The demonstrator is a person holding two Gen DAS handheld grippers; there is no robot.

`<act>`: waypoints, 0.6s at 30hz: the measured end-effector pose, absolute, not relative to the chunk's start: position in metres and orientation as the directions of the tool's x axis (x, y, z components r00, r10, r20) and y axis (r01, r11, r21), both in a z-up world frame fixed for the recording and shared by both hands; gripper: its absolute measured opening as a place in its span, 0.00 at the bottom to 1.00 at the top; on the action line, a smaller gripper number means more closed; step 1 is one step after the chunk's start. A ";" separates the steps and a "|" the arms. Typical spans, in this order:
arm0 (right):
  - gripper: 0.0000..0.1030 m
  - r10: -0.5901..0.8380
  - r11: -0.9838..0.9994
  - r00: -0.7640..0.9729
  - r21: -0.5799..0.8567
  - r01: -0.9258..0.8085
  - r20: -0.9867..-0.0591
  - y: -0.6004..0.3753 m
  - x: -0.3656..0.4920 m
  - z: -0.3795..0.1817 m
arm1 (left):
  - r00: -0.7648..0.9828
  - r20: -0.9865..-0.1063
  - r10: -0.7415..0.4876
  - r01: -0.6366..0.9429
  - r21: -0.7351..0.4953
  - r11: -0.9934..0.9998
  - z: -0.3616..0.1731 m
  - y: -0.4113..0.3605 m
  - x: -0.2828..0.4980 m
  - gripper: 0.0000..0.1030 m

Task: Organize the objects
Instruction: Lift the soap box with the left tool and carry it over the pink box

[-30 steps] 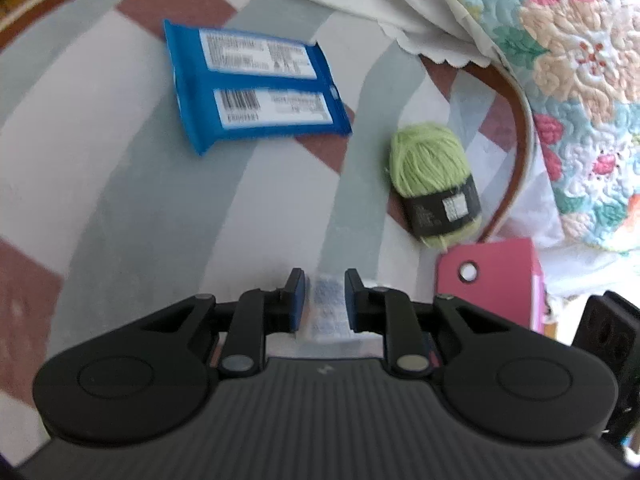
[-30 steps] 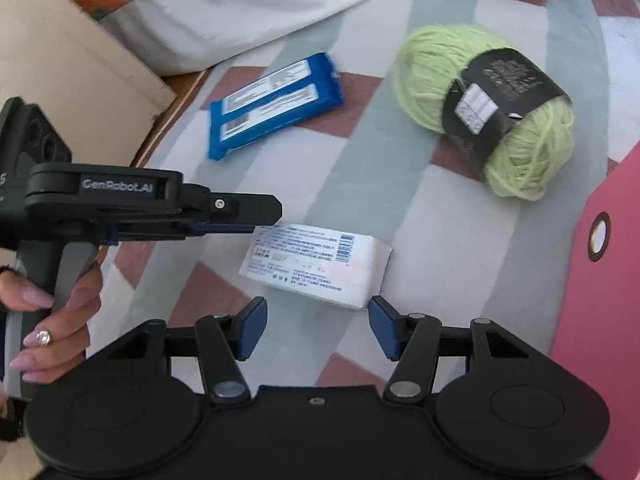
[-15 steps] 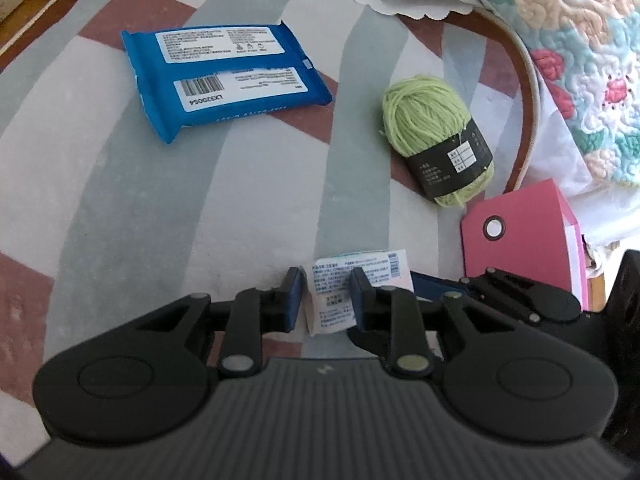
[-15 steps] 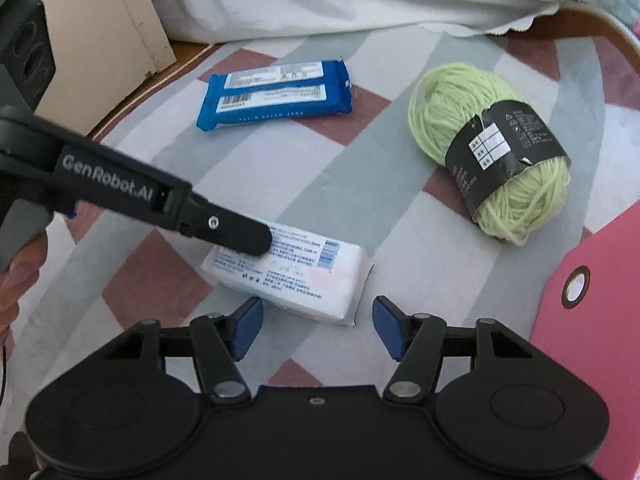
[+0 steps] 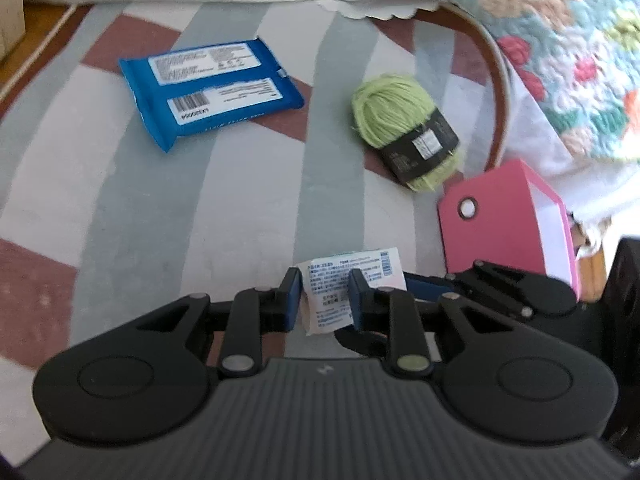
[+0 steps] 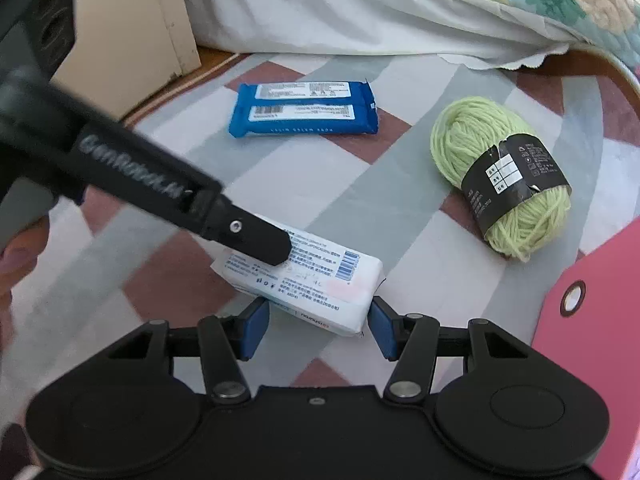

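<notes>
A white tissue pack (image 5: 328,292) with blue print is pinched at one end by my left gripper (image 5: 325,300), which is shut on it. In the right wrist view the same pack (image 6: 320,276) hangs just above the rug, with a left finger (image 6: 252,238) lying over its far corner. My right gripper (image 6: 318,324) has its jaws closing around the near end; the blue pads stand close beside it without clearly pressing. A blue wipes pack (image 5: 208,96) (image 6: 304,110) and a green yarn ball (image 5: 404,128) (image 6: 500,176) with a black band lie on the rug.
A pink box (image 5: 500,220) (image 6: 600,320) with an eyelet stands at the right. A striped grey, white and maroon rug (image 5: 180,220) covers the floor. A bed with white sheet and floral quilt (image 5: 560,40) borders the far side. A beige panel (image 6: 132,28) stands far left.
My left gripper has risen and rolled with the white pack in it. The right gripper has moved in until the pack's near end sits between its pads.
</notes>
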State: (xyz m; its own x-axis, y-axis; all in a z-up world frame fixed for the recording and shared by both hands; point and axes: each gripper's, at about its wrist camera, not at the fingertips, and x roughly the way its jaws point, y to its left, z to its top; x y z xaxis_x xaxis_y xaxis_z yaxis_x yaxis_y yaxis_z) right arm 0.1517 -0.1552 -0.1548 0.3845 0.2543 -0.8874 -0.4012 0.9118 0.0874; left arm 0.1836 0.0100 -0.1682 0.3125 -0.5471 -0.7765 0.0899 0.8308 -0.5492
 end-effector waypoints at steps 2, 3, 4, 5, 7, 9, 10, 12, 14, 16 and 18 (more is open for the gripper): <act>0.58 0.272 0.912 0.363 0.118 -0.394 -0.891 -0.154 0.148 -0.145 | 0.309 -0.783 -0.540 0.119 -0.531 0.839 -0.156 0.009 0.176 0.24; 0.58 0.275 0.911 0.359 0.123 -0.393 -0.892 -0.153 0.145 -0.141 | 0.310 -0.781 -0.543 0.130 -0.531 0.837 -0.150 0.009 0.172 0.24; 0.58 0.274 0.911 0.355 0.123 -0.393 -0.894 -0.151 0.142 -0.136 | 0.307 -0.780 -0.546 0.139 -0.531 0.836 -0.145 0.010 0.167 0.24; 0.58 0.272 0.911 0.350 0.123 -0.393 -0.896 -0.151 0.139 -0.131 | 0.302 -0.780 -0.549 0.146 -0.531 0.835 -0.140 0.010 0.163 0.24; 0.58 0.277 0.911 0.333 0.135 -0.391 -0.901 -0.151 0.132 -0.121 | 0.290 -0.774 -0.563 0.163 -0.539 0.826 -0.131 0.010 0.155 0.24; 0.59 0.285 0.911 0.313 0.155 -0.381 -0.906 -0.154 0.124 -0.109 | 0.278 -0.768 -0.577 0.183 -0.548 0.816 -0.121 0.010 0.145 0.24; 0.59 0.288 0.912 0.303 0.164 -0.376 -0.908 -0.155 0.120 -0.102 | 0.271 -0.766 -0.583 0.197 -0.549 0.813 -0.115 0.008 0.139 0.24; 0.59 0.295 0.912 0.283 0.180 -0.369 -0.913 -0.159 0.111 -0.089 | 0.257 -0.768 -0.586 0.224 -0.543 0.809 -0.104 0.005 0.129 0.24; 0.59 0.302 0.908 0.281 0.185 -0.376 -0.911 -0.162 0.100 -0.074 | 0.243 -0.769 -0.591 0.249 -0.540 0.804 -0.092 0.000 0.119 0.24; 0.59 0.296 0.906 0.299 0.167 -0.390 -0.907 -0.165 0.088 -0.058 | 0.213 -0.769 -0.603 0.264 -0.549 0.793 -0.084 -0.005 0.112 0.24; 0.59 0.287 0.908 0.318 0.151 -0.392 -0.904 -0.169 0.079 -0.045 | 0.210 -0.761 -0.614 0.281 -0.554 0.783 -0.075 -0.010 0.104 0.24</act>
State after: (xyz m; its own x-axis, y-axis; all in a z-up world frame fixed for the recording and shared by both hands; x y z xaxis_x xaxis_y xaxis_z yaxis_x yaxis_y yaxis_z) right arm 0.0786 -0.1689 -0.0446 0.3178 0.2873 -0.9036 -0.3920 0.9075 0.1507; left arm 0.1035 -0.0102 -0.0748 0.2104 -0.6139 -0.7608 0.2807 0.7834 -0.5545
